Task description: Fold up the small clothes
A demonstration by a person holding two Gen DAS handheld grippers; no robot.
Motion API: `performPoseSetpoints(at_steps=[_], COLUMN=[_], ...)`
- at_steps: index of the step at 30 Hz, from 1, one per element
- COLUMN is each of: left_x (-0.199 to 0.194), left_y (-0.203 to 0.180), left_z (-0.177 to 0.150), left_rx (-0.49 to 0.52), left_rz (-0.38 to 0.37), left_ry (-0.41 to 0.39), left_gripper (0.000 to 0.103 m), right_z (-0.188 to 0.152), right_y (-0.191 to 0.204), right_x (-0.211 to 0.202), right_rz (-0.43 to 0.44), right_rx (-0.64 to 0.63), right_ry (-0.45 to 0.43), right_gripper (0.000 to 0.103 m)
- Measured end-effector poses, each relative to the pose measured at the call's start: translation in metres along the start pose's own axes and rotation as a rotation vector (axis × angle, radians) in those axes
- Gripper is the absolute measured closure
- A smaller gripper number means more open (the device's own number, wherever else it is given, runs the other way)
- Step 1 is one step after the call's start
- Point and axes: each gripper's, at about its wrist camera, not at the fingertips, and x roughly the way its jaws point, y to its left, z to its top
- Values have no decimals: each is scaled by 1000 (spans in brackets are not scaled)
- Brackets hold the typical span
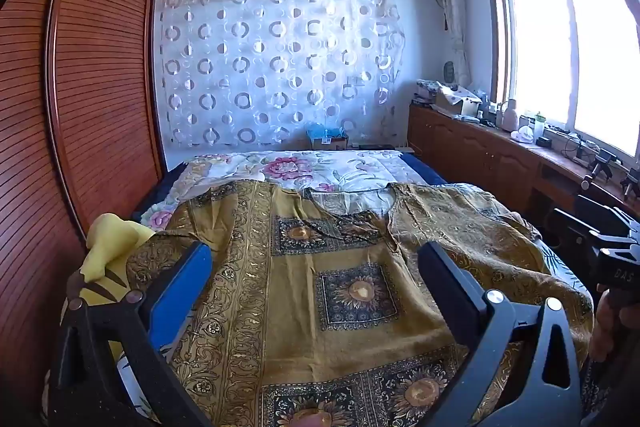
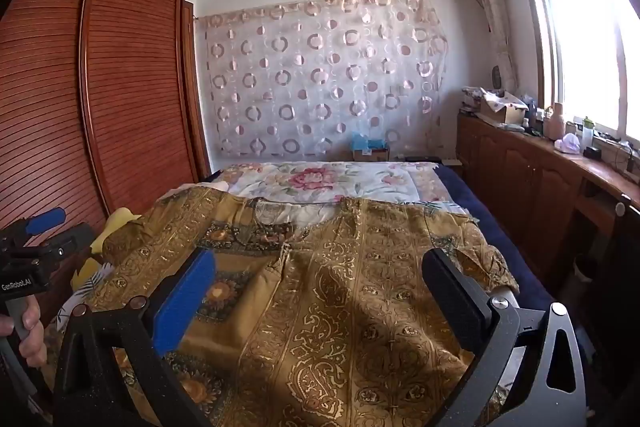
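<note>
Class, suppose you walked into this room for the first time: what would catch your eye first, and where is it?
First, the gold-brown patterned garment spread flat across the near end of the bed, over a floral bedspread. Both the left gripper and the right gripper hang wide open above it, holding nothing. Behind the bed, a sheer curtain with rings covers the far wall, and a bright window glows at the right.

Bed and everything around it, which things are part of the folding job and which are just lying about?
Part of the job:
- brown patterned garment, spread flat on the bed
- left tongs, open above it
- right tongs, open above it

Just lying about:
- yellow cloth at the garment's left edge
- blue box beyond the bed
- clutter on the window cabinet
</note>
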Motion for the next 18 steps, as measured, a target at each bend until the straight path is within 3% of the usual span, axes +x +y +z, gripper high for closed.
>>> performPoseSetpoints(at_steps=[18], left_x=[0], left_y=[1], left_z=[3], left_rx=[8], left_rz=[5], left_ry=[24], left_gripper=[0], right_z=[0], right_y=[1], right_x=[0], right_rz=[-4], right_rx=[-16], right_ry=[14], right_gripper=[0])
